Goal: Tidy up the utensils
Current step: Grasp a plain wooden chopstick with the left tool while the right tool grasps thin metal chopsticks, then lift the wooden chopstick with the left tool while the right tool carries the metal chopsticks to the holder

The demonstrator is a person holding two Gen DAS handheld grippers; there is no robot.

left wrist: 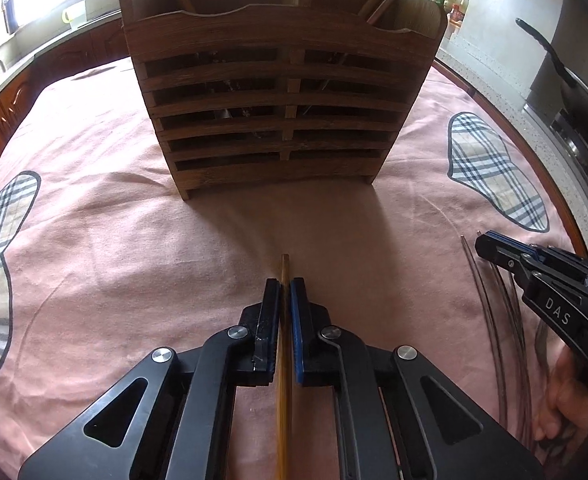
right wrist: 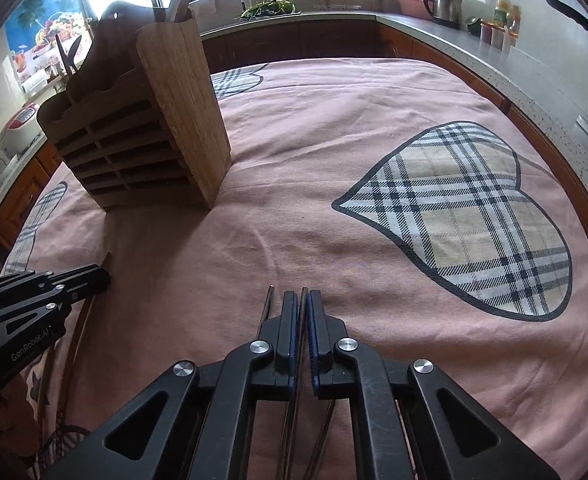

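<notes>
1. The left gripper [left wrist: 285, 286] is pinching a slim amber-brown chopstick [left wrist: 283, 380] between its pads; the stick's tip is poking out just beyond the fingertips, low over the pink tablecloth [left wrist: 93, 248].
2. The right gripper [right wrist: 301, 300] is pressing together on a thin dark metal chopstick [right wrist: 303, 300], while a second one [right wrist: 269, 300] is lying just beside its left finger, outside the grip.
3. The wooden utensil holder [left wrist: 281, 92] is standing upright farther back on the cloth, well apart from both grippers, already holding several handles in its top compartments.
4. More thin metal sticks [left wrist: 490, 320] are lying loose on the cloth near the right gripper.
5. So the sorting looks partly done: some pieces are stowed, two are being picked up, and several are waiting their turn.
</notes>
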